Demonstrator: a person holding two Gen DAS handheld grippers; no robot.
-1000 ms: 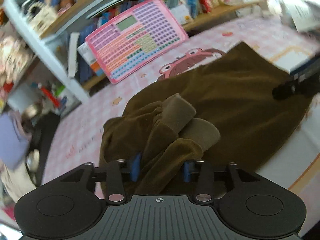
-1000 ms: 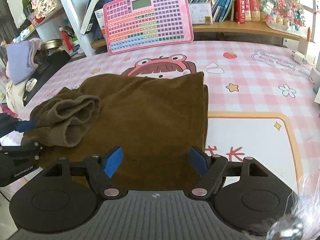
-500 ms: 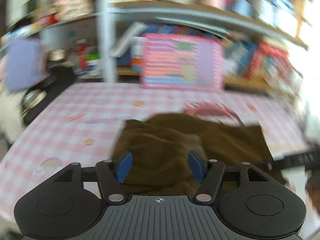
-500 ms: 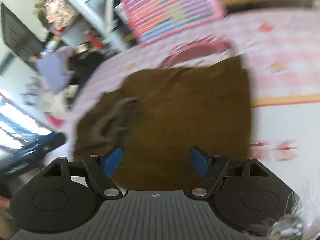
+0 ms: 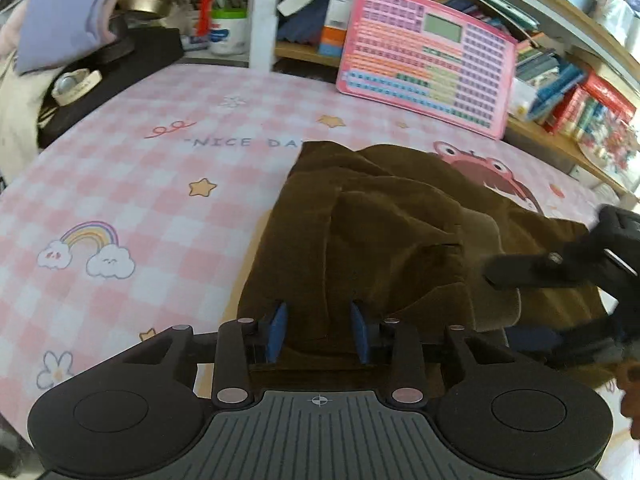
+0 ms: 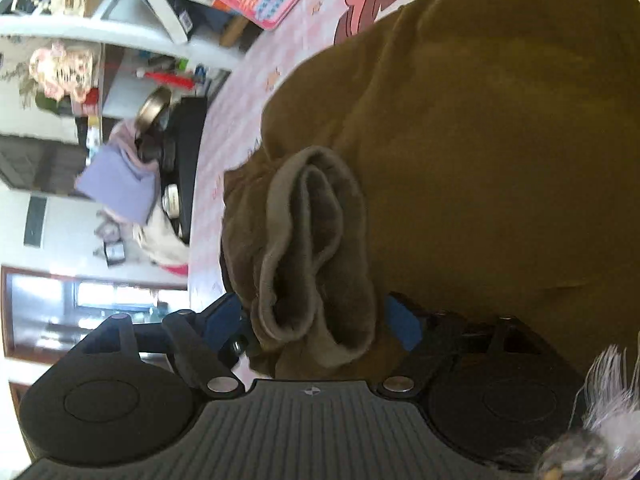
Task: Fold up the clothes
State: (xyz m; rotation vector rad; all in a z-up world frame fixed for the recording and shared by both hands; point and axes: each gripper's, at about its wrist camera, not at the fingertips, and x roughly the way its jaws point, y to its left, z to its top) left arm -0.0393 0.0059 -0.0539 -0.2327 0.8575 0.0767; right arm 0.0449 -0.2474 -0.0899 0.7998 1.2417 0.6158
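Looking at how things lie, the brown garment (image 5: 384, 236) is spread on the pink checked tablecloth (image 5: 120, 168), in front of the pink keyboard toy (image 5: 424, 60) that leans on the bookshelf. The far half looks fairly flat with a straightish side edge, so it seems to have at least one fold in it. The near end is messy though: a ribbed cuff (image 6: 316, 256), sleeve end I think, is bunched up on top instead of lying tucked in.

My left gripper (image 5: 318, 330) has its blue pads apart with the near hem of the cloth sitting between them. Not pinched from what I can see, fabric is just in the gap. My right gripper (image 6: 316, 326) is rolled over sideways and its pads are also spread, one either side of that rolled cuff. Whether they're touching it or only straddling it, I can't tell, the cuff hides the contact.

So my guess is somewhere mid-job: body laid out and partly doubled over, sleeve lump not yet sorted, final tidy rectangle not there. That cuff is thick and springy-looking, so I'd expect it to pop back up unless it gets pressed flat.
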